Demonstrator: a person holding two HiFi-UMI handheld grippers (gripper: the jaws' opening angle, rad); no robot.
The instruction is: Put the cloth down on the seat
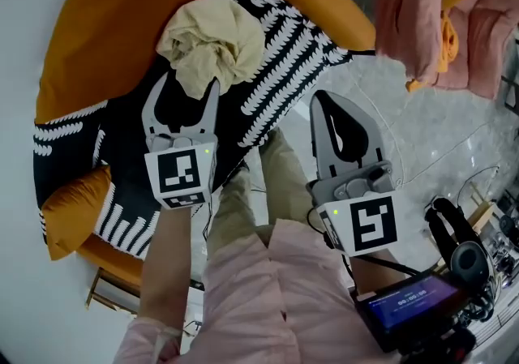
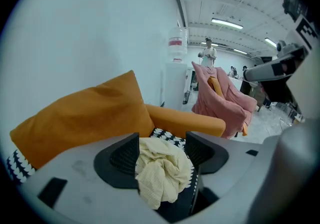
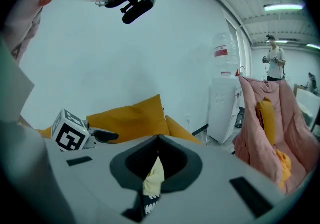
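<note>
A crumpled cream cloth lies on the black-and-white patterned seat of an orange armchair. My left gripper is open, its jaws standing either side of the cloth's near edge. The left gripper view shows the cloth bunched between the spread jaws of the left gripper, with the seat behind it. My right gripper is shut and empty, off the seat's right edge above the floor. Through the narrow slit of the right gripper a sliver of cloth shows.
A chair draped in pink fabric stands to the right on the pale floor. A small orange cushion lies at the seat's near left. A water dispenser stands by the wall, and a person is far off. A screen device sits low right.
</note>
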